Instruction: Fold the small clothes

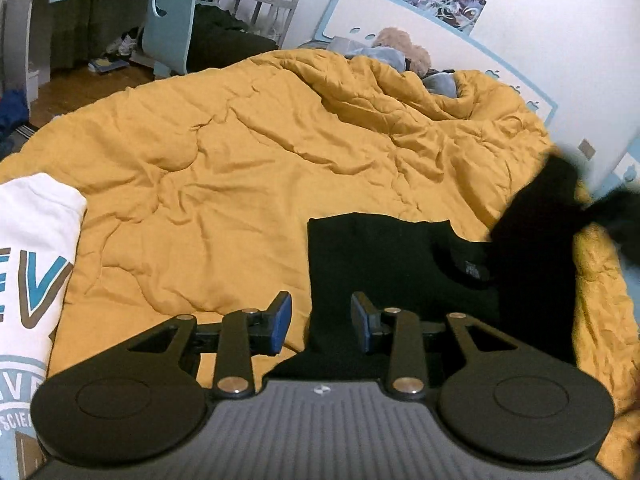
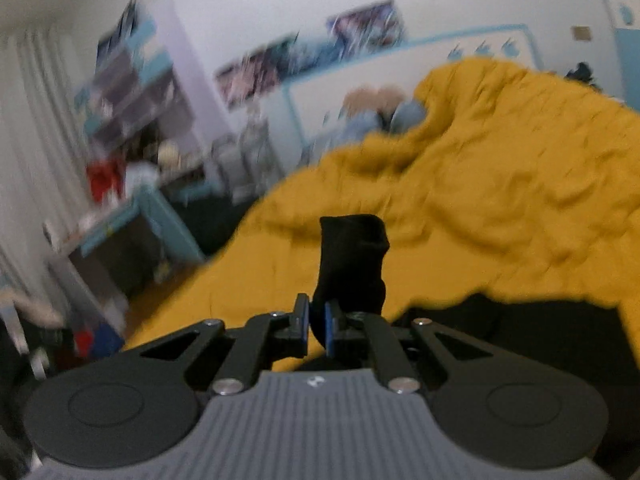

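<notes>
Here the black T-shirt (image 1: 384, 264) lies flat on the mustard quilt (image 1: 240, 168), ahead of the left gripper's (image 1: 321, 322) released fingers; the right gripper (image 2: 317, 326) pinches a raised fold of it.

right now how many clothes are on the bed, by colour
black: 1, a shirt lying on the yellow quilt, one part lifted and pinched by the right gripper
white: 1, a printed shirt at the left edge
total: 2
the left gripper is open and holds nothing
</notes>
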A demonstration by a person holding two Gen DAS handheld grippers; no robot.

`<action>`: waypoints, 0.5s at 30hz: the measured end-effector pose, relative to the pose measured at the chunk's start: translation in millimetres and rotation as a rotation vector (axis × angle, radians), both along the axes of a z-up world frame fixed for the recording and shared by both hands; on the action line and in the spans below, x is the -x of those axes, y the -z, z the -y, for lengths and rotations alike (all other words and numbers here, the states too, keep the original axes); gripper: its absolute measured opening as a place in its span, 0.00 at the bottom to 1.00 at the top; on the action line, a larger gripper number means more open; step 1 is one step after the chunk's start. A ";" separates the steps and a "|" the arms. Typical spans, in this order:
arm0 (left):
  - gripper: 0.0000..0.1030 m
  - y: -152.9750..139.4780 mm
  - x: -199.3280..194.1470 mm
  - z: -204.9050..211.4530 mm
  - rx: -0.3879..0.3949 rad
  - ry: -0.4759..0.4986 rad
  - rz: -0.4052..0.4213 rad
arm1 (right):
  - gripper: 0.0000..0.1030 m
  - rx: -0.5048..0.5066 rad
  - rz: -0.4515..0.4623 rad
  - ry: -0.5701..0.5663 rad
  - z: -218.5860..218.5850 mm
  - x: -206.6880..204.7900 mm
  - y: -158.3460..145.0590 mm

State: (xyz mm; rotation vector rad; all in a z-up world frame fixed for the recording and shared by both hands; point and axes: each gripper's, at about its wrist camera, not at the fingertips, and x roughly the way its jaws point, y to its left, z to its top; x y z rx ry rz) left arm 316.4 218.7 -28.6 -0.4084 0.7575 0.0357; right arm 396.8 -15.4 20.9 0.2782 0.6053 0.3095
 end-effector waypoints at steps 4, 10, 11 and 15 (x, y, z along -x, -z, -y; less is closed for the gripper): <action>0.39 13.0 4.0 -16.9 0.059 0.019 0.017 | 0.05 0.004 -0.179 -0.119 -40.1 -7.4 75.6; 0.52 29.3 6.0 -29.2 0.110 0.019 0.034 | 0.37 -0.078 -0.313 -0.289 -58.8 -2.0 131.9; 0.54 30.4 5.5 -30.0 0.124 0.023 0.038 | 0.39 -0.094 -0.321 -0.313 -59.6 -0.7 134.5; 0.59 34.4 0.9 -27.5 0.168 0.034 0.050 | 0.55 -0.122 -0.301 -0.355 -43.4 11.2 124.8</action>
